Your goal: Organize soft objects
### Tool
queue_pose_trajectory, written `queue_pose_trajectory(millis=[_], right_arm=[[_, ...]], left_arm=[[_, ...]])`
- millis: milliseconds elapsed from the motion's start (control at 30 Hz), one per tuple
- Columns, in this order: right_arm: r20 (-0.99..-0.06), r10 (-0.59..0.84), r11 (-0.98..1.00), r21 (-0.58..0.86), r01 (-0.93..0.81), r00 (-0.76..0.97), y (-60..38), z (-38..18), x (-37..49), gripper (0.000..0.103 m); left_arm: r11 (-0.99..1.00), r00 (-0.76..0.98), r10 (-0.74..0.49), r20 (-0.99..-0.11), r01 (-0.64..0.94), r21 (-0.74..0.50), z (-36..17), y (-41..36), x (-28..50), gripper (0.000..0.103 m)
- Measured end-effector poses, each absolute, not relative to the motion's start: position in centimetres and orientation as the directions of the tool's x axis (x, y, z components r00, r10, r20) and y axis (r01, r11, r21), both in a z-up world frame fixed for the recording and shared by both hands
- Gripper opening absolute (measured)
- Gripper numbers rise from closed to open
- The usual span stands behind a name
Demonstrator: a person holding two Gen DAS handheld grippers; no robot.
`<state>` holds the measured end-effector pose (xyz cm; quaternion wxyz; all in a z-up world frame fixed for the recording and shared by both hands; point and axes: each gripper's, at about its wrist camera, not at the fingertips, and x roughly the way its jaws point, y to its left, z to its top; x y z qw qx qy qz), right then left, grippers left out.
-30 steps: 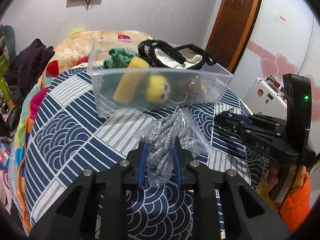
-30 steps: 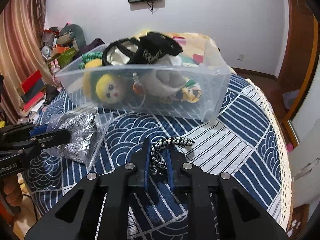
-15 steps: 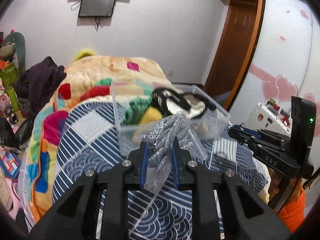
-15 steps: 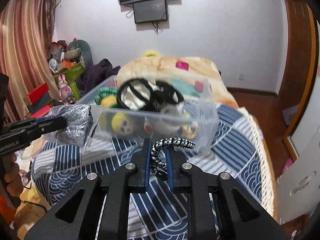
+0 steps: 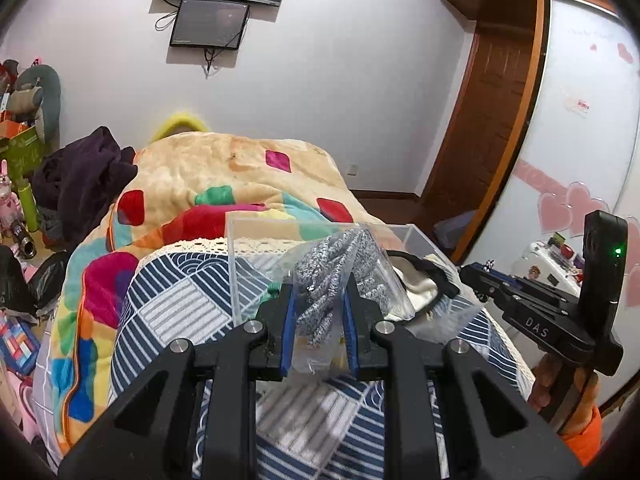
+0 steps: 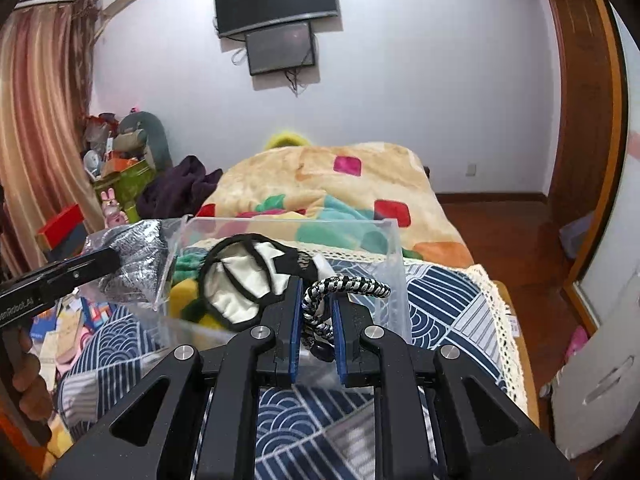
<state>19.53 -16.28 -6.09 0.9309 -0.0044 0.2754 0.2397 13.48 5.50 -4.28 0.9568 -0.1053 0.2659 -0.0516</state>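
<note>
My left gripper [image 5: 318, 304] is shut on a clear plastic bag of grey knit fabric [image 5: 340, 264] and holds it up at the near left rim of the clear plastic bin [image 5: 240, 248]. The bag also shows in the right wrist view [image 6: 132, 256]. My right gripper [image 6: 316, 308] is shut on a black-and-white braided cord [image 6: 348, 286] and holds it over the near side of the bin [image 6: 396, 256]. Inside the bin lie a black-and-white pouch [image 6: 244, 276] and yellow and green soft toys [image 6: 188, 292].
The bin stands on a bed with a blue wave-pattern cover [image 6: 440, 292] and a colourful blanket [image 5: 208, 176] behind it. Dark clothes [image 5: 80, 176] and clutter lie to the left. A wooden door [image 5: 480, 120] and a white wardrobe [image 5: 580, 120] stand to the right.
Both grippers have risen from the bed cover with their loads and moved forward to the bin. The bag and the cord now hang at the bin's rim.
</note>
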Motion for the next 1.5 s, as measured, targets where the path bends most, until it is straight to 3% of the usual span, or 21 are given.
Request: queue_pose_trajectory(millis=[333, 500, 733, 833, 1133, 1300, 1500], right_arm=[[-0.575, 0.415, 0.900, 0.146, -0.411, 0.705, -16.0, -7.7, 20.0, 0.017], [-0.587, 0.410, 0.899, 0.133, -0.416, 0.698, -16.4, -7.5, 19.8, 0.033], [-0.582, 0.405, 0.899, 0.112, -0.424, 0.705, -16.9, -7.2, 18.8, 0.042], [-0.570, 0.408, 0.899, 0.113, -0.424, 0.713, -17.3, -6.8, 18.4, 0.045], [-0.485, 0.421, 0.896, 0.093, -0.433, 0.766, -17.9, -4.1, 16.4, 0.046], [-0.402, 0.432, 0.894, 0.068, -0.444, 0.807, -18.0, -1.9, 14.5, 0.054], [-0.308, 0.448, 0.889, 0.056, -0.454, 0.839, -18.5, 0.3, 12.6, 0.059]], left_arm=[[0.986, 0.834, -0.092, -0.545, 0.000, -0.166, -6.7, 4.9, 15.7, 0.021], [0.994, 0.830, -0.053, -0.556, -0.008, -0.106, -7.3, 4.3, 15.4, 0.023], [0.997, 0.827, -0.043, -0.560, 0.002, -0.074, -7.7, 4.0, 13.8, 0.046], [0.998, 0.834, -0.040, -0.550, 0.003, -0.067, -7.4, 3.9, 13.0, 0.050], [0.994, 0.886, -0.081, -0.457, 0.040, -0.099, -3.8, 3.6, 10.1, 0.052], [0.993, 0.920, -0.097, -0.380, 0.064, -0.098, -1.0, 3.0, 8.0, 0.053], [0.992, 0.949, -0.108, -0.295, 0.082, -0.099, 1.7, 2.6, 5.6, 0.060]])
